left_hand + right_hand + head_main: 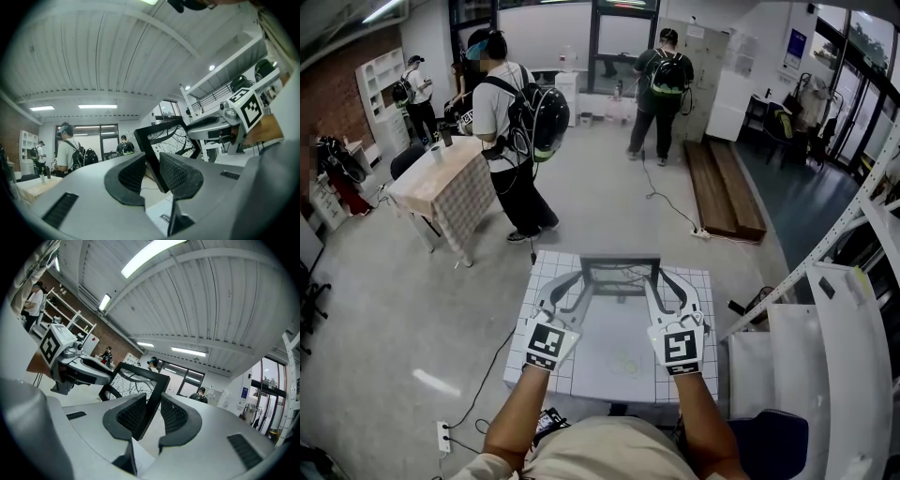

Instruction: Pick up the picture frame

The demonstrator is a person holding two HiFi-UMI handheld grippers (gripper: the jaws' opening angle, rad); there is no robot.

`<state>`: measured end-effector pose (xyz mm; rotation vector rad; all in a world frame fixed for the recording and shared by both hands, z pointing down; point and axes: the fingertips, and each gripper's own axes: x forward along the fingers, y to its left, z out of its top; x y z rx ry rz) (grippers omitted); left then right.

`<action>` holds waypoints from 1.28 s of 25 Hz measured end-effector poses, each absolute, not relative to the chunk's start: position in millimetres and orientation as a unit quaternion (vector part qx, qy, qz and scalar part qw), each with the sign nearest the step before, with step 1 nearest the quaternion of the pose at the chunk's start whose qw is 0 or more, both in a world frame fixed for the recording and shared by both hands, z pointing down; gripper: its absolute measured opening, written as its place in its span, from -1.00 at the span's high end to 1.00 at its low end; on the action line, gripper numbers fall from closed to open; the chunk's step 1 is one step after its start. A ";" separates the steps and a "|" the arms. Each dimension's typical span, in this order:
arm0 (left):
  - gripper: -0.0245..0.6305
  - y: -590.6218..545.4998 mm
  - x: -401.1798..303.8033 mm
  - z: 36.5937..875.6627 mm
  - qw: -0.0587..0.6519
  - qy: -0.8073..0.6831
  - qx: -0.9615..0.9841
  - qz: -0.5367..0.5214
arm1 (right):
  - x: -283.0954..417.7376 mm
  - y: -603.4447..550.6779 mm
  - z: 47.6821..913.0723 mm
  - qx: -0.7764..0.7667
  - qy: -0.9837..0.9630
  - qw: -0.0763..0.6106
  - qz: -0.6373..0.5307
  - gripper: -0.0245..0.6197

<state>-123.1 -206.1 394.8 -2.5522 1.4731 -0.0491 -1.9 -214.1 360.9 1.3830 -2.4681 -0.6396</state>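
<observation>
Frame (pixel 620 274), black-edged with a branch-like print behind its glass, stands up on edge over the far half of the white gridded desk (pixel 609 330), caught between both claws. The left claw (pixel 574 281) is clenched on its left side bar: in the left gripper view that bar (pixel 151 154) runs down between the two ribbed pads with both pressed against it (pixel 152 172). The right claw (pixel 660 279) is clenched on the right side bar in the same way, the dark edge (pixel 149 401) wedged between its pads (pixel 152 414). Each gripper view shows the other claw on the opposite side of the frame, so the hold is two-sided and roughly level.

Judging by this, the grasp is made and the step in hand is the lift itself. Whether the bottom bar touches the desk or is already clear of it cannot be made out from above.

The next move calls for raising both claws together, at the same pace and with the gap between them unchanged, so the frame neither twists nor slips down through the pads. Each pad bears on a narrow bar only, so an even squeeze matters more than speed.
</observation>
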 end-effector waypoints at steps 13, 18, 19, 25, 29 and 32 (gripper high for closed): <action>0.64 -202.6 -124.7 390.7 0.103 0.497 -0.862 -0.011 | -3.9 -208.5 355.4 0.475 -0.841 0.120 -0.227 0.60; 0.64 -200.5 -124.8 387.8 0.103 0.497 -0.862 -0.010 | -4.4 -205.2 350.8 0.473 -0.842 0.121 -0.230 0.61; 0.64 -200.3 -124.6 387.7 0.103 0.497 -0.861 -0.010 | -4.2 -204.9 350.3 0.472 -0.842 0.121 -0.230 0.61; 0.64 -198.6 -124.9 387.6 0.102 0.497 -0.862 -0.010 | -4.5 -202.8 349.8 0.473 -0.842 0.121 -0.230 0.61; 0.64 -198.3 -124.0 389.2 0.102 0.496 -0.862 -0.010 | -3.6 -202.2 351.3 0.474 -0.841 0.122 -0.230 0.61; 0.64 -198.0 -123.8 389.9 0.103 0.495 -0.863 -0.012 | -3.5 -201.7 351.8 0.475 -0.840 0.123 -0.230 0.61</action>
